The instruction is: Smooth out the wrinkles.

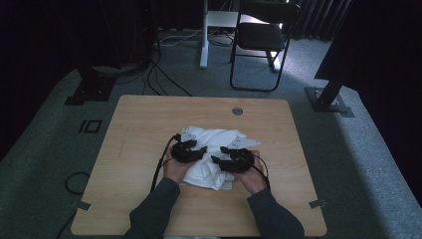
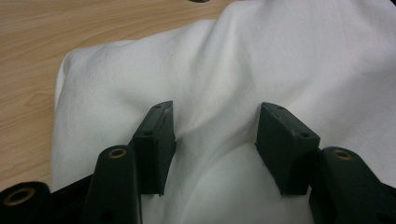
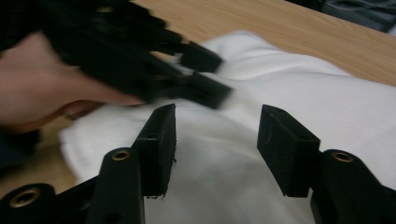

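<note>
Forearms: two dark-sleeved arms come in at the near edge of the light wooden desk (image 1: 149,119), one tool in each hand.
Right tool: the black two-jaw right tool (image 3: 215,140) is released, jaws spread wide with white fabric under the gap and nothing pinched between them.
Left tool: the black two-jaw left tool (image 2: 215,140) is released too, jaws apart over a soft ridge of fabric that rises into the gap.
Cloth: the crumpled white cotton cloth (image 1: 214,154) lies bunched in the middle of the desk, under and just beyond both tools, with loose corners pointing away from the person.
Risk, thin bite: if the left tool closes on that shallow ridge it may catch only a single layer, I'd say, and the fold would slide out on the lift.
Risk, crowding: the tools sit close together, the left one blurred right in front of the right tool's jaws; a hasty close could knock tool on tool or nip the same bunch twice.
Risk, drag: pulling sideways on a heap this loose would likely haul the whole cloth across the smooth desk instead of spreading it.
Far side: a round grommet (image 1: 237,111) sits in the desk beyond the cloth, and a black folding chair (image 1: 261,40) stands on the grey carpet, well away from trouble.
</note>
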`<state>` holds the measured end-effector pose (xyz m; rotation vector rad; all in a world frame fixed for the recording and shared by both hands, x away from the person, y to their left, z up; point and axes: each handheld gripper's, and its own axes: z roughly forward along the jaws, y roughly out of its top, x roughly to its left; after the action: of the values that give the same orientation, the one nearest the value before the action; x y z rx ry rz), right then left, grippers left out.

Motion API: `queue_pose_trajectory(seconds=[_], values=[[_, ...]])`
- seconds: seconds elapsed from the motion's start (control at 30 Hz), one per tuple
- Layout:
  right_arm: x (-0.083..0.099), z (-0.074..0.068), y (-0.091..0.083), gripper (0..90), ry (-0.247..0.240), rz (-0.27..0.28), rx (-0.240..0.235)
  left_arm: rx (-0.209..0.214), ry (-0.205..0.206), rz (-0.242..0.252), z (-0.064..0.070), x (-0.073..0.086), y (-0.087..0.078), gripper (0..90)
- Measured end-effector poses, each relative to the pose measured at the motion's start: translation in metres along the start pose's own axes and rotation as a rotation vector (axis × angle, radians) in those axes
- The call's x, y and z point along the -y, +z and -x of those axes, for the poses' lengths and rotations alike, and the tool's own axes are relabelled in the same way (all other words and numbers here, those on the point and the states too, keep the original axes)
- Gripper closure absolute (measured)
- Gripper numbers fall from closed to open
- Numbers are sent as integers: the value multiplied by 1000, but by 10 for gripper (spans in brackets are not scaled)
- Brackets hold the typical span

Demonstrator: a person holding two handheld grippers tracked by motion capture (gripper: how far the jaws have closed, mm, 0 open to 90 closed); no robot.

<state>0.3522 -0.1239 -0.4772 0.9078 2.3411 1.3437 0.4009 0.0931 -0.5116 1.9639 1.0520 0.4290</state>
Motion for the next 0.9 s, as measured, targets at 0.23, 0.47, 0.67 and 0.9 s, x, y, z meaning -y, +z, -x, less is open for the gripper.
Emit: queue_pose_trajectory(seconds=[0.23,0.47,0.67,0.9], values=[[24,0,23,740,13,-181,23,-8,8,-2,2,0,1,469],[32,3,-23,870,1,-102,58,3,2,-6,0,1,0,469],[50,17,-57,771,26,-102,78,11,24,-8,9,-1,-2,463],[43,31,-69,527,81,-37,133,22,10,69,12,-8,-26,450]])
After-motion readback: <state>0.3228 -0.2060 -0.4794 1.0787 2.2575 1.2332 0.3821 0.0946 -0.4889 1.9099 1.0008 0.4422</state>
